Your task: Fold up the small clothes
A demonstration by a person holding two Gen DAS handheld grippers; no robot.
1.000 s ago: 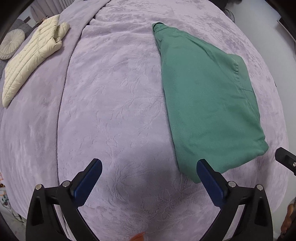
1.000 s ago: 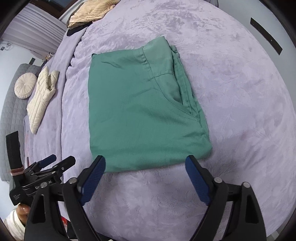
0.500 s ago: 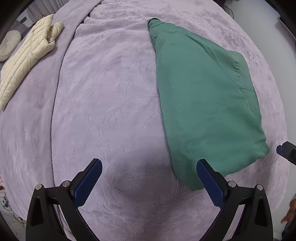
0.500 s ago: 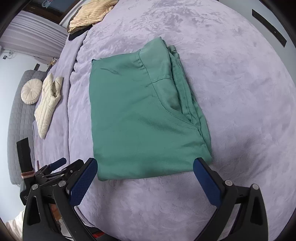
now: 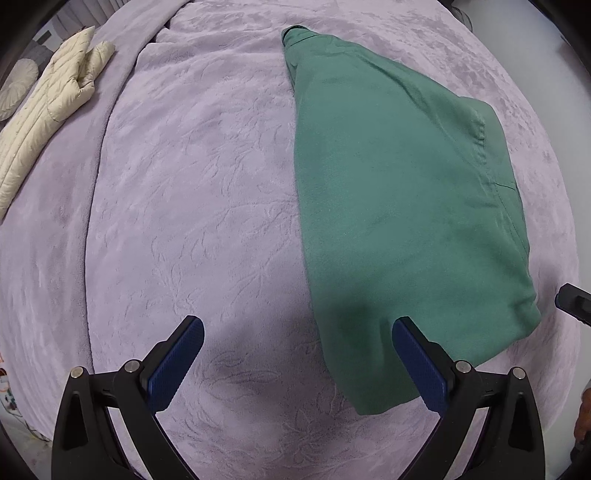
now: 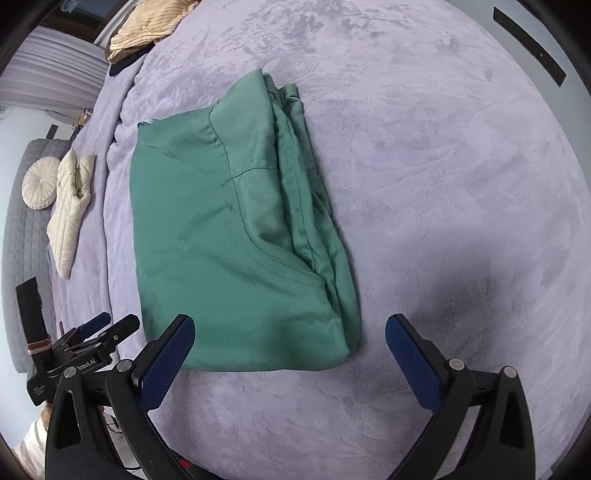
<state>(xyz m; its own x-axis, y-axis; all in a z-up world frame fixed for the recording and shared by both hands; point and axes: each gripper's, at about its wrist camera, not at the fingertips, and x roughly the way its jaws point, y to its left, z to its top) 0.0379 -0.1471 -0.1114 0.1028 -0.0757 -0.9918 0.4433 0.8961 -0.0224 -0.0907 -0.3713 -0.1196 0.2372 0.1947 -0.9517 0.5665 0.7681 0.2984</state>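
1. Blue rubber pads line both grippers; the left gripper (image 5: 295, 354) and the right gripper (image 6: 290, 349) each have their fingers spread wide and grip nothing.
2. Green trousers (image 5: 399, 206), the piece being folded, lie flat in a neat folded block. Their near corner runs in between the left fingers, tucked against the right-hand finger, and the cloth stretches away ahead and to the right of that pair.
3. In the right wrist view the trousers (image 6: 236, 236) sit ahead of the left-hand finger, their near hem reaching into the gap; the stacked layers and seams face the open side.
4. Judging by this, both tools hang over the near edge with fingers apart so each can take a corner for a further fold, or simply let go of a finished one; I cannot tell which.
5. Beneath everything is a lilac plush bedspread (image 5: 192, 192), which keeps the cloth from sliding.
6. Farther out to the left lie a cream padded jacket (image 5: 48, 110) and a round cushion (image 6: 40, 182); a tan ribbed garment (image 6: 147, 26) rests at the far end.
7. Compared with a second ago, both grippers have drawn closer to the near hem and lower, so the trousers fill more of each view; the fingers were just as wide then, and the trousers have not shifted.
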